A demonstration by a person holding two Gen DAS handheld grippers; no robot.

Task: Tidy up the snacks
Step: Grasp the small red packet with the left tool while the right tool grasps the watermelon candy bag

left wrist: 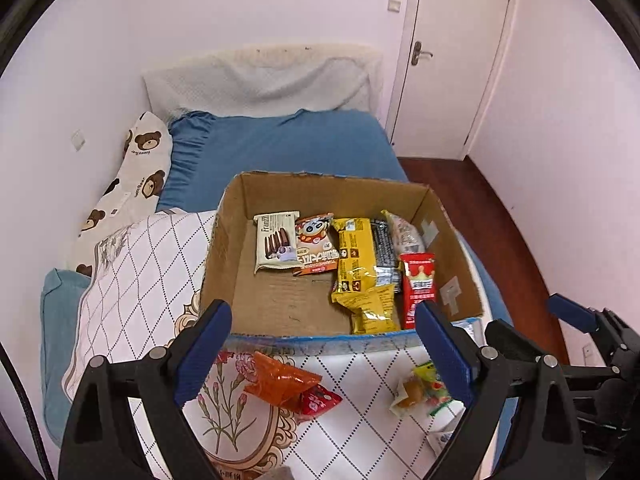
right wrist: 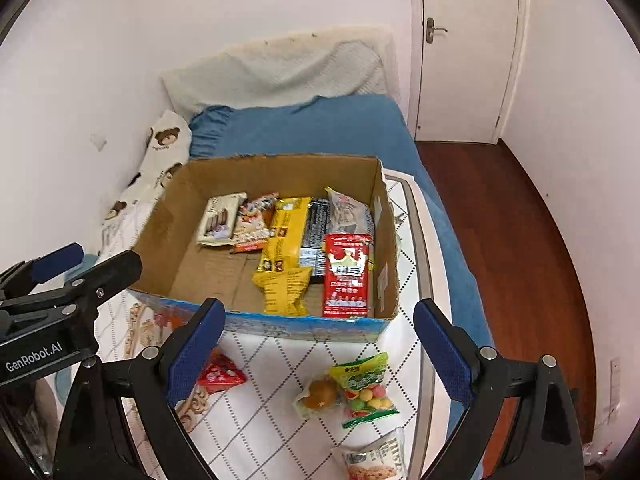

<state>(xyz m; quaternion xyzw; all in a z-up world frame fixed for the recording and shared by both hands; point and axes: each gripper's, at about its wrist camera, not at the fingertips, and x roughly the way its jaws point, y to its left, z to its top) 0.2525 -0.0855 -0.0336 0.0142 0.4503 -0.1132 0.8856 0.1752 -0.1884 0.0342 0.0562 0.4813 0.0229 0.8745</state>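
An open cardboard box (left wrist: pixel 236 256) (right wrist: pixel 384 240) stands on a patterned mat on the bed and holds several snack packets, among them a yellow packet (left wrist: pixel 354 256) (right wrist: pixel 286 232) and a red packet (left wrist: pixel 418 284) (right wrist: pixel 346 276). In front of the box lie an orange packet (left wrist: pixel 280 382), a small red packet (left wrist: pixel 320 400) (right wrist: pixel 222 374), a green candy bag (right wrist: pixel 366 390) (left wrist: pixel 430 384) with a brown snack (right wrist: pixel 318 394) beside it, and a white biscuit packet (right wrist: pixel 374 462). My left gripper (left wrist: pixel 322 356) is open and empty above the loose packets. My right gripper (right wrist: pixel 318 350) is open and empty near the box's front edge.
The white diamond-patterned mat (left wrist: pixel 360 432) (right wrist: pixel 260 420) covers a blue bed (left wrist: pixel 288 144) (right wrist: pixel 320 128). A bear-print pillow (left wrist: pixel 136 176) lies at the left by the wall. A door (left wrist: pixel 452 60) and wooden floor (right wrist: pixel 500 220) are at the right.
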